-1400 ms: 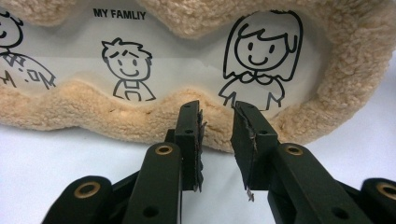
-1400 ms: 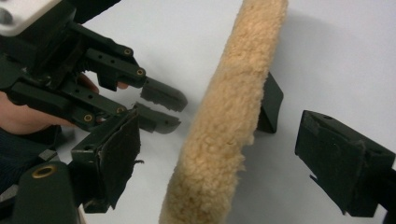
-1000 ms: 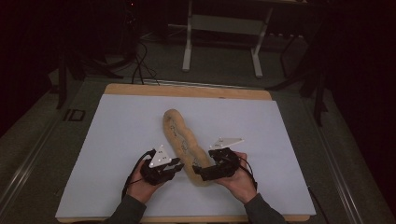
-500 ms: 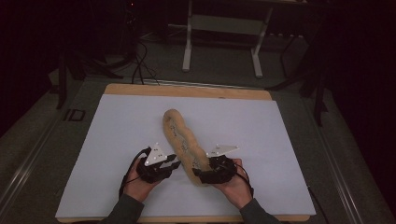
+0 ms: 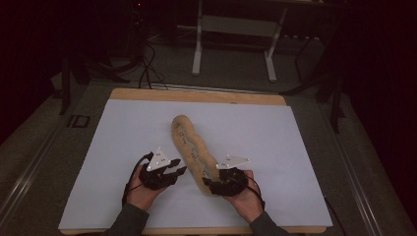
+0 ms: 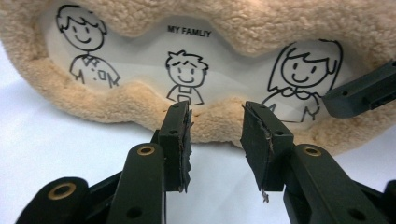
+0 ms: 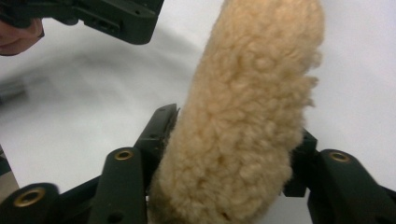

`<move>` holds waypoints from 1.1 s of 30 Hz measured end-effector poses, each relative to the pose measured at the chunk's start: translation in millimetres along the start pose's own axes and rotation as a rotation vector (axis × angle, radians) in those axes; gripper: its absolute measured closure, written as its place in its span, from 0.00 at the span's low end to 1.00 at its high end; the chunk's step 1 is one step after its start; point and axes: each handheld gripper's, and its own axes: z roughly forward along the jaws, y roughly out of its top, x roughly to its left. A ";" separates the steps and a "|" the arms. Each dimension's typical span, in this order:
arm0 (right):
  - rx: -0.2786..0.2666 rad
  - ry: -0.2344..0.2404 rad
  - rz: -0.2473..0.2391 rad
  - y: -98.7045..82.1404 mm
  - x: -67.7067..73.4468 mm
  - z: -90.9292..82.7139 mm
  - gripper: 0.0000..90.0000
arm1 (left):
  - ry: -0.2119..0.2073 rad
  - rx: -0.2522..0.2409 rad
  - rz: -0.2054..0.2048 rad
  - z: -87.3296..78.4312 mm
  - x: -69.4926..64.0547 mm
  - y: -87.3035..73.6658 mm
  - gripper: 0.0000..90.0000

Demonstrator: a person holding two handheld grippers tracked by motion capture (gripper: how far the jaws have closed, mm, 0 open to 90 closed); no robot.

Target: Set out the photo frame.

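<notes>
A long tan fleece cushion lies slantwise on the white sheet; its white panel bears drawn smiling figures and the words "MY FAMLIY". My left gripper stands just left of the cushion's near half. Its jaws have just been opening and nothing is between them; the fleece edge lies a little beyond the tips. My right gripper has been closing on the cushion's near end. There the fleece bulges over both jaws of the right gripper and hides the right one.
The white sheet covers a wooden board on a dark table. Beyond the far edge stand metal frame legs and cables on the floor. In the left gripper view one jaw of the right gripper shows at the right.
My left gripper has let go of the cushion's side, opened and drawn slightly left. The right gripper's jaws have narrowed onto the near end. The cushion has stayed put.
</notes>
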 end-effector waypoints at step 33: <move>0.002 -0.003 -0.044 -2.9 -5.2 -3.8 0.70 | 0.032 -0.053 -0.076 -18.4 21.2 0.1 0.68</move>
